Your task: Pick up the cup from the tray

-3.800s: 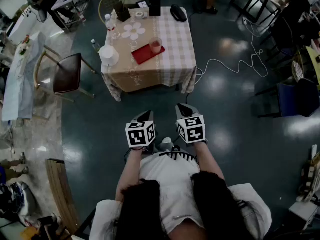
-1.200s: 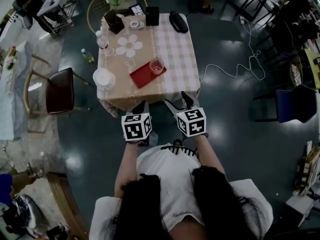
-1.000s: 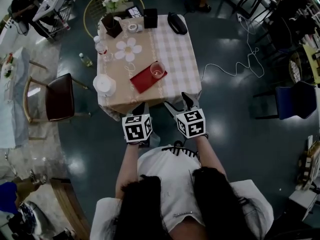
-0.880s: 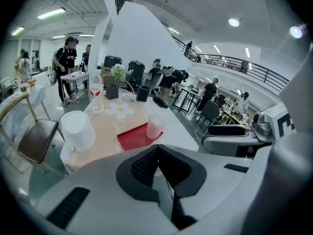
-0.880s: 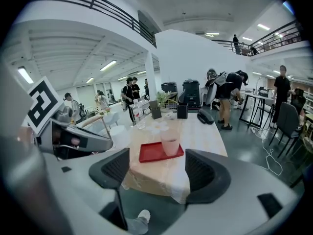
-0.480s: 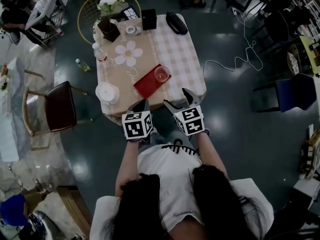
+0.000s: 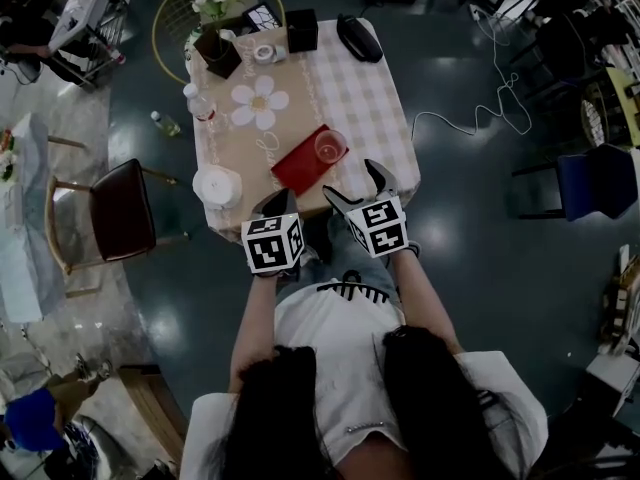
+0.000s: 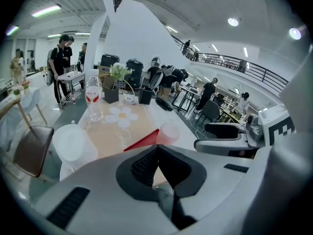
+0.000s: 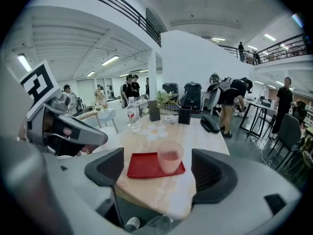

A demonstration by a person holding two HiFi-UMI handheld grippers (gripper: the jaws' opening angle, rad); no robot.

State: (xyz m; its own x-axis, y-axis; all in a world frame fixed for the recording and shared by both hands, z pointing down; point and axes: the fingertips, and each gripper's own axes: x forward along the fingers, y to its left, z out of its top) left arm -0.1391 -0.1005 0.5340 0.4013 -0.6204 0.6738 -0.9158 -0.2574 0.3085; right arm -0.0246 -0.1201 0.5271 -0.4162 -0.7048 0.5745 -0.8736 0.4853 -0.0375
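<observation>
Approach step: the right gripper (image 7: 352,180) had just been spreading its jaws. They stood wide and empty, the cup (image 9: 170,163) framed beyond the tips at twelve o'clock, on the red tray (image 9: 142,168) near the table (image 7: 370,88) edge. The left gripper (image 7: 278,204) was pinched closed on nothing. Next, I'd judge: advance, straddle the cup, squeeze gently. The bottle (image 8: 94,98) had a red label, its lettering unreadable.

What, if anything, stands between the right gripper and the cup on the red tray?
Nothing visible. The right gripper, its empty jaws just opening wide, faces the cup on the tray across bare tablecloth at the table's near edge.
</observation>
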